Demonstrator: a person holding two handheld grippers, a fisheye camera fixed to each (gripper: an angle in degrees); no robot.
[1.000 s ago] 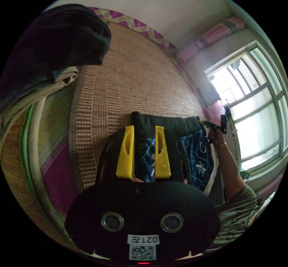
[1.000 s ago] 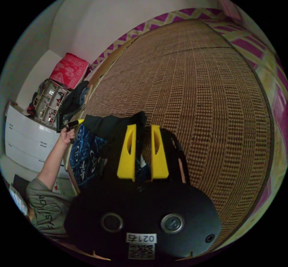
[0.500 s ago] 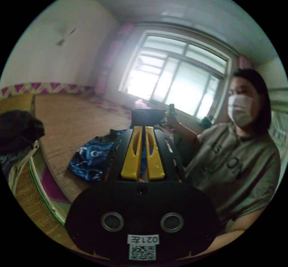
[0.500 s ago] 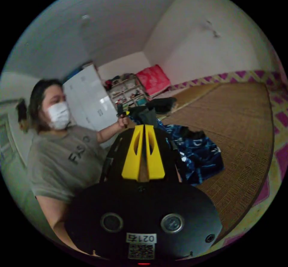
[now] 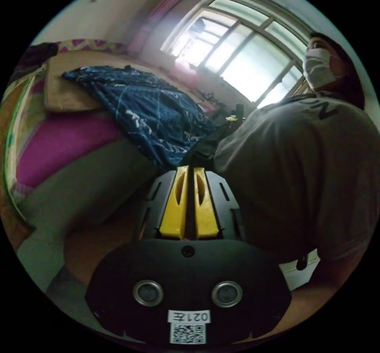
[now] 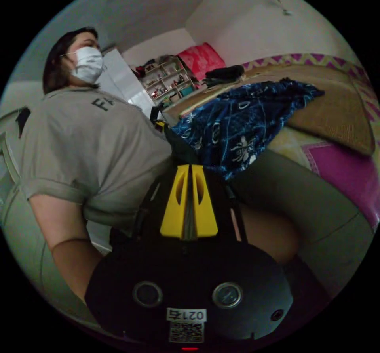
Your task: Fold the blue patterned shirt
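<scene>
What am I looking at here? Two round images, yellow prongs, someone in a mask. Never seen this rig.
No robot arm: a person holds a handheld two-jaw gripper in each hand, and a fisheye camera rides on each. One picture is the left gripper view, the other the right gripper view. The yellow prongs are each gripper's own jaws: left gripper, right gripper. Both sets are closed on the dark edge of the blue patterned shirt, which drapes from a woven mat on the bed over its edge toward the person. The grippers sit low, near the person's waist, with cameras looking upward.
</scene>
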